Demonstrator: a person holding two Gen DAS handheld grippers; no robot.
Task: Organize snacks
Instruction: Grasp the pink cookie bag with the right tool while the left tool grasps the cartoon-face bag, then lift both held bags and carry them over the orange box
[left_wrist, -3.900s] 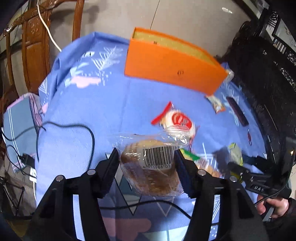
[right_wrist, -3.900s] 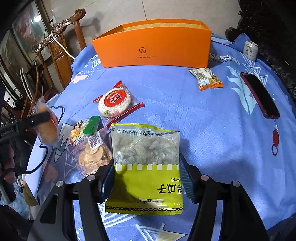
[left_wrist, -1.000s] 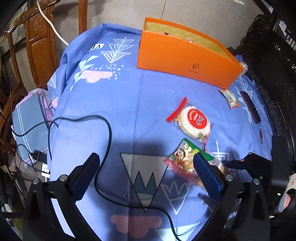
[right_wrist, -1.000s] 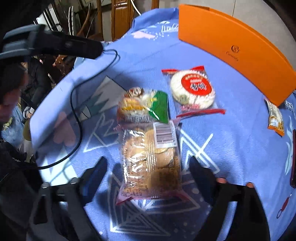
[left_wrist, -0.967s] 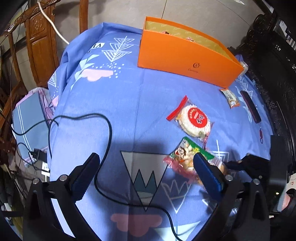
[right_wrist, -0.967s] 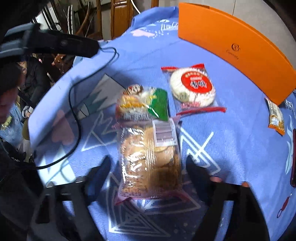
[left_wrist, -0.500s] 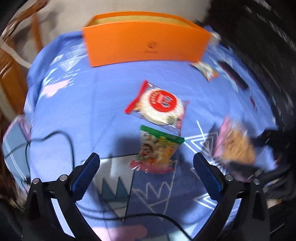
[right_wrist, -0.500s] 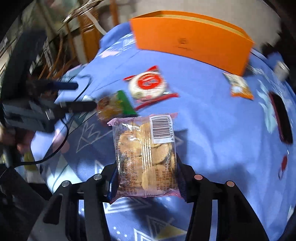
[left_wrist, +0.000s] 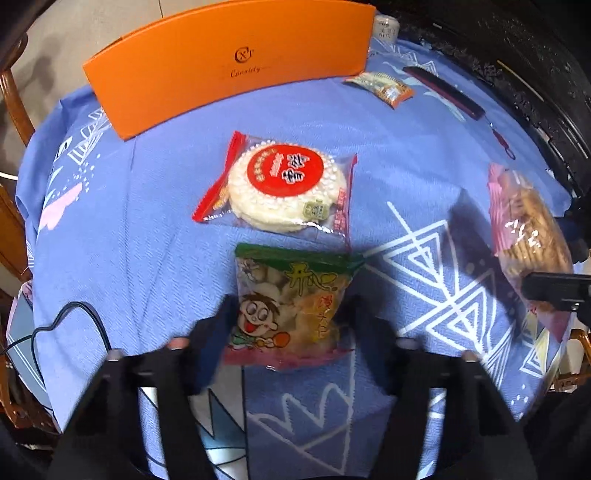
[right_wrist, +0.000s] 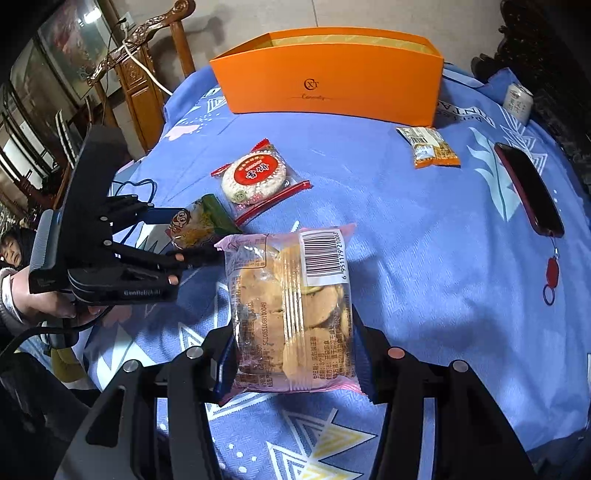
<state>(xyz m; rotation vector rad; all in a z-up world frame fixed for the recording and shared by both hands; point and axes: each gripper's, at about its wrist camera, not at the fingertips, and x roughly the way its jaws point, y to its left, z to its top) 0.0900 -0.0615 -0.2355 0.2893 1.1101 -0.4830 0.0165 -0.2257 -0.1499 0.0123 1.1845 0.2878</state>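
Note:
My right gripper (right_wrist: 295, 365) is shut on a clear pink-edged cookie packet (right_wrist: 291, 310) and holds it above the blue tablecloth; the packet also shows in the left wrist view (left_wrist: 528, 236). My left gripper (left_wrist: 288, 314) has closed its jaws against the sides of a green-topped cartoon snack bag (left_wrist: 291, 299), which lies on the cloth; in the right wrist view the bag (right_wrist: 195, 221) sits between the left fingers (right_wrist: 162, 214). A round rice cracker pack with a red label (left_wrist: 284, 184) lies just beyond it. The orange box (left_wrist: 229, 62) stands open at the far edge.
A small orange snack packet (right_wrist: 428, 147), a dark red phone with a red tag (right_wrist: 528, 188) and a can (right_wrist: 517, 99) lie at the far right. A black cable (left_wrist: 77, 317) loops at the left edge. Wooden chairs (right_wrist: 144, 81) stand behind the table.
The right gripper closed on the cookie packet and lifted it off the cloth. The left gripper swung toward the cartoon snack bag, came down over it and narrowed its jaws onto its sides.

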